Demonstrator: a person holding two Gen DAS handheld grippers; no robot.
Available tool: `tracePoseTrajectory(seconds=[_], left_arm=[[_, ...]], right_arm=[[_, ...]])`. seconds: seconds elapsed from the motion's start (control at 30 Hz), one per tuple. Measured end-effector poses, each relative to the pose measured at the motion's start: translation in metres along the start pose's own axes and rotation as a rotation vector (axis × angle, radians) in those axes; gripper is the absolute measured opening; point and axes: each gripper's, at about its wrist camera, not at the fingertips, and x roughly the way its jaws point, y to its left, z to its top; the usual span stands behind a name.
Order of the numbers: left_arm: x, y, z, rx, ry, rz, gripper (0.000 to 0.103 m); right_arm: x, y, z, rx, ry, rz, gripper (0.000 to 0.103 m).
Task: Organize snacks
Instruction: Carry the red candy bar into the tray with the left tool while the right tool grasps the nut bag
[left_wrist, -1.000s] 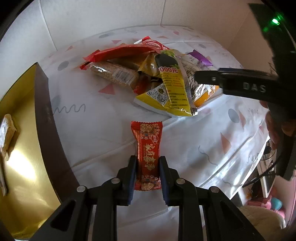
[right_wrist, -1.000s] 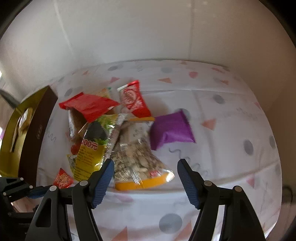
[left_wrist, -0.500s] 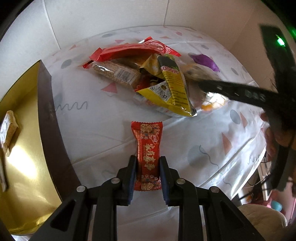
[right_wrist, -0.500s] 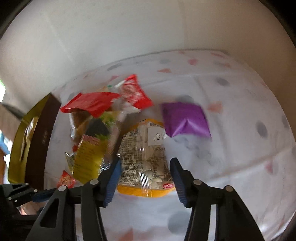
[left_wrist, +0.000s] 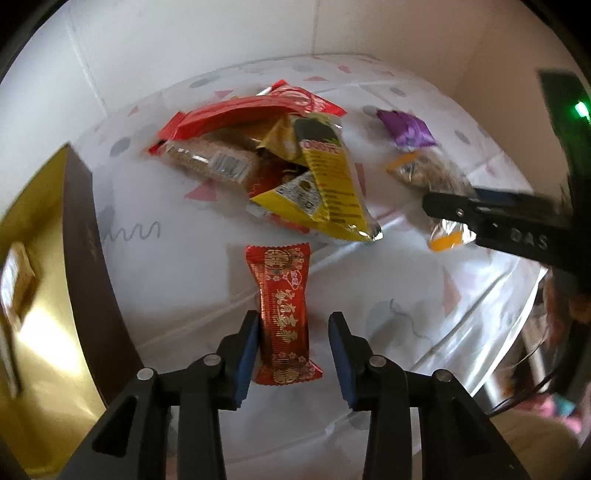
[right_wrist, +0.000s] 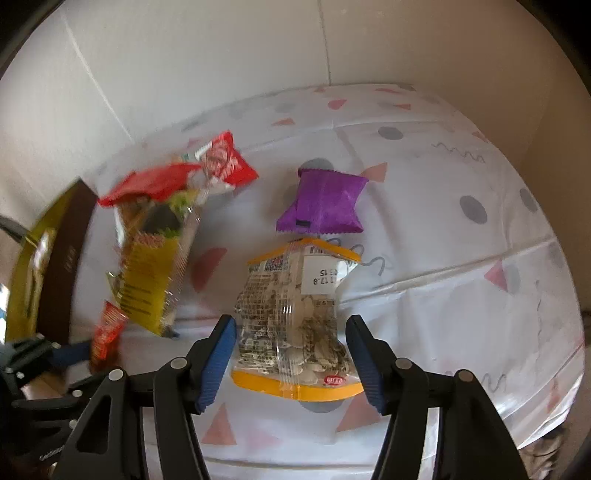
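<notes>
A red candy wrapper (left_wrist: 282, 310) lies between the fingers of my left gripper (left_wrist: 293, 341); the jaws stand apart with a gap on the wrapper's right side. My right gripper (right_wrist: 291, 356) is open around a clear seed packet with orange ends (right_wrist: 295, 325), which hangs lifted off the table in the left wrist view (left_wrist: 436, 192). A pile of snacks (left_wrist: 280, 162) with a yellow packet (left_wrist: 332, 188) and red packets lies behind. A purple packet (right_wrist: 323, 206) lies apart on the cloth.
A gold box with a dark brown wall (left_wrist: 85, 251) stands at the left and holds a small pale packet (left_wrist: 18, 280). The table wears a white cloth with triangles and dots (right_wrist: 461, 258). White walls close off the back.
My left gripper has opened from its grip on the red candy. My right gripper moved in and closed partly around the seed packet, pulling it away from the pile.
</notes>
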Motion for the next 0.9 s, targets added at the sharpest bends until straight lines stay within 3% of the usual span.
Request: tracePoseTrajectory(seconds=[0.03,0.2,0.43,0.63,0.9], left_arm=[[0.0,0.0,0.0,0.005,-0.001,-0.009,0.022],[-0.004,0.012,-0.003,-0.059,0.007,-0.09,0.022],[-0.027,0.027,-0.003,-0.117,-0.079,-0.167,0.022],[-0.054,0.048,-0.001,-0.177,-0.156,-0.172,0.022],[-0.078,0.107,0.001,-0.361,-0.233,-0.136,0.022]], right_arm=[[0.002,0.001,-0.001,-0.009,0.005,-0.01,0.063],[-0.001,-0.004,-0.007,0.017,-0.021,0.002,0.058],[-0.004,-0.005,-0.014,0.019,-0.044,0.006,0.058],[-0.005,-0.003,-0.014,0.027,-0.042,-0.005,0.056],[-0.003,-0.003,-0.013,0.042,-0.035,-0.014,0.056]])
